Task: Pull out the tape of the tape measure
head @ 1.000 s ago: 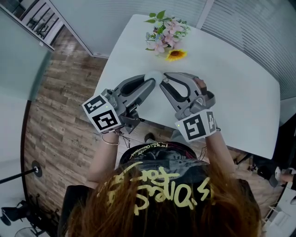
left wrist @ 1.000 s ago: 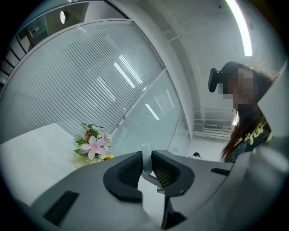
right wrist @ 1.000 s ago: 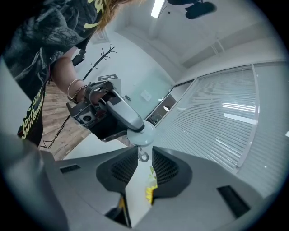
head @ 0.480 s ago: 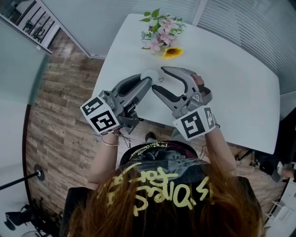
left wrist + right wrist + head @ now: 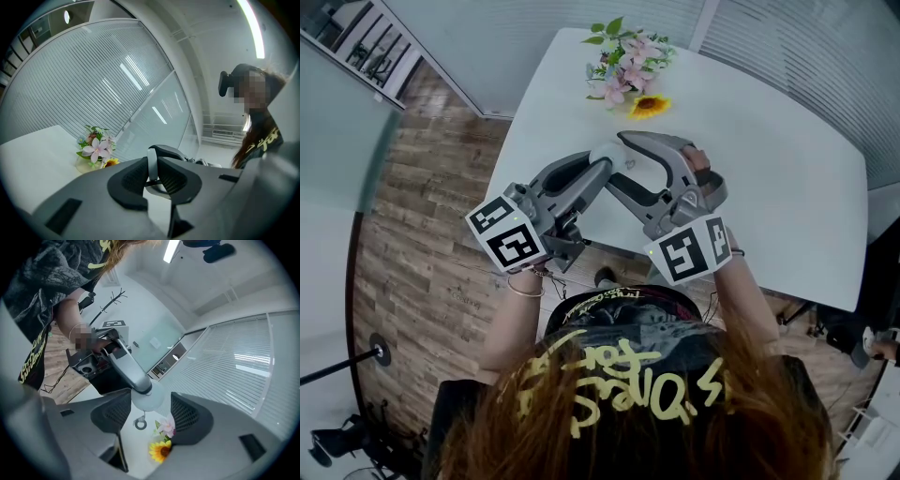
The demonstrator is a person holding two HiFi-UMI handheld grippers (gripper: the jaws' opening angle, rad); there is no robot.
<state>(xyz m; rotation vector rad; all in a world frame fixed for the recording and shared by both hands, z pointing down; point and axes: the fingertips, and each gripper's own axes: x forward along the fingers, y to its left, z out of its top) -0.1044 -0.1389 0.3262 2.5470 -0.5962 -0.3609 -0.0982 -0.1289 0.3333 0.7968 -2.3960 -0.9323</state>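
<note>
Tape measure (image 5: 149,398): a white round case, held in the air over the near edge of the counter (image 5: 769,187).
Left gripper (image 5: 602,171): its jaws are nearly together and clamp the thin sides of the tape measure.
Right gripper (image 5: 150,413): its jaws stand wide apart, one on each side of the case, and the pads do not touch it.
Ring (image 5: 139,423): a small metal ring that hangs under the case, between the right jaws and free of them.
Right gripper view only: it shows the flat round face of the case and the ring.
Left gripper view only: it shows the case edge-on as a narrow white strip between the pads, with one right jaw behind it.
Head view only: it shows both grippers meeting tip to tip.
Flowers (image 5: 626,67): pink ones and one yellow, at the far edge of the counter. I cannot tell what holds them.
Change: a second ago the right jaws were almost together at the case. They have just been opening.
</note>
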